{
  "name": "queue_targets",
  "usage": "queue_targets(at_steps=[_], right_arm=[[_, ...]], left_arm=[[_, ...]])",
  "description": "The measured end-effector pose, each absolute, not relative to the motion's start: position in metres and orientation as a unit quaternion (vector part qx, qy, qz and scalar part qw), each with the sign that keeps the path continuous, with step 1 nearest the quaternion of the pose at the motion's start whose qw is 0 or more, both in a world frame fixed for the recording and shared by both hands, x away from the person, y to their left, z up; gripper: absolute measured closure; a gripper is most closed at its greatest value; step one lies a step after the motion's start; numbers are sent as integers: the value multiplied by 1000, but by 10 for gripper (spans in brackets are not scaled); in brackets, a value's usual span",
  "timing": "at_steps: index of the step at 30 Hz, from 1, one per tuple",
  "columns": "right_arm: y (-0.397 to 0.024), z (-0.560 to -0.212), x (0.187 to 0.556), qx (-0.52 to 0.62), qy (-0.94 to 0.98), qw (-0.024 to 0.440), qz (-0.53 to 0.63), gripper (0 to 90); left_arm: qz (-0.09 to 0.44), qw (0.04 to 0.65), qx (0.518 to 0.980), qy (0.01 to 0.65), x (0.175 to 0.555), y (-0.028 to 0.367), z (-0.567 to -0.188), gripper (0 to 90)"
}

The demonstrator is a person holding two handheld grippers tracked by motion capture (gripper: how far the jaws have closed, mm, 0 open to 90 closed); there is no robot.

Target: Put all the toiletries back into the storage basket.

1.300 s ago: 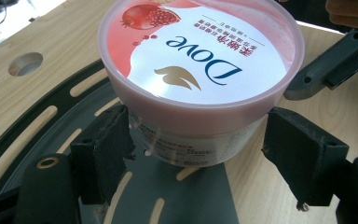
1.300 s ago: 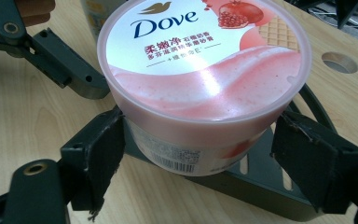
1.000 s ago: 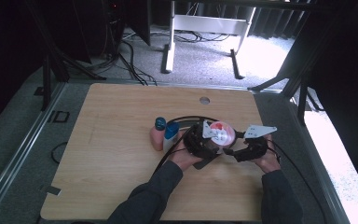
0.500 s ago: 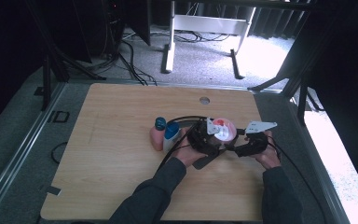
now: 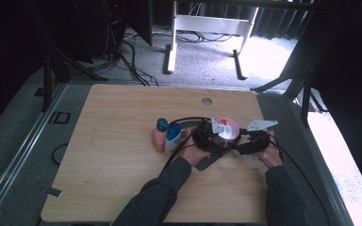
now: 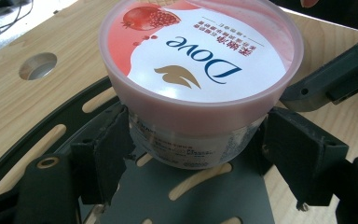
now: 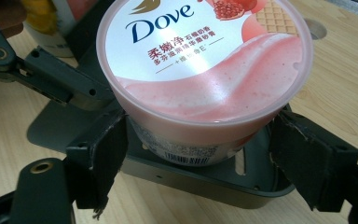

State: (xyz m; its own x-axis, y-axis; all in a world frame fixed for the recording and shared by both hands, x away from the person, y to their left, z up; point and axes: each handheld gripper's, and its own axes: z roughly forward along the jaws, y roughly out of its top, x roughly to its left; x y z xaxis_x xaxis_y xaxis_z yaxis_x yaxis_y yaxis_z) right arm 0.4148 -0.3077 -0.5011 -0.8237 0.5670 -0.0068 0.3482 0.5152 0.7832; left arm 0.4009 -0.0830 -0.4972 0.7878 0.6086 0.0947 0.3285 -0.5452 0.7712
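Observation:
A pink Dove jar [image 5: 226, 127] with a white and pink lid stands right of the table's middle, between both grippers. My left gripper [image 5: 216, 137] comes at it from the left. In the left gripper view both pads of my left gripper [image 6: 200, 149] press the clear body of the jar [image 6: 200, 60] under the lid, over the gripper's own slotted plate. My right gripper [image 5: 239, 138] comes from the right. In the right gripper view the jaws of my right gripper [image 7: 200, 149] straddle the jar [image 7: 205, 60]; the left pad touches it and a thin gap shows at the right pad.
A pink bottle [image 5: 159, 137] and a white bottle [image 5: 173, 135], both blue-capped, stand just left of the left hand. A round hole [image 5: 207, 101] pierces the wooden table [image 5: 113, 155] behind the jar. Cables trail from both grippers across the table.
The right gripper has moved left, in around the jar. The jar and left gripper have shifted slightly away from the person.

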Motion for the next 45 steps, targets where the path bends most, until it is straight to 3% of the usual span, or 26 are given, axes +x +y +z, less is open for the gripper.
queue_targets(at_steps=[45], right_arm=[[-314,-517,425,293,873,133,366,232]], left_arm=[[145,372,874,276,421,-96,-519,248]])
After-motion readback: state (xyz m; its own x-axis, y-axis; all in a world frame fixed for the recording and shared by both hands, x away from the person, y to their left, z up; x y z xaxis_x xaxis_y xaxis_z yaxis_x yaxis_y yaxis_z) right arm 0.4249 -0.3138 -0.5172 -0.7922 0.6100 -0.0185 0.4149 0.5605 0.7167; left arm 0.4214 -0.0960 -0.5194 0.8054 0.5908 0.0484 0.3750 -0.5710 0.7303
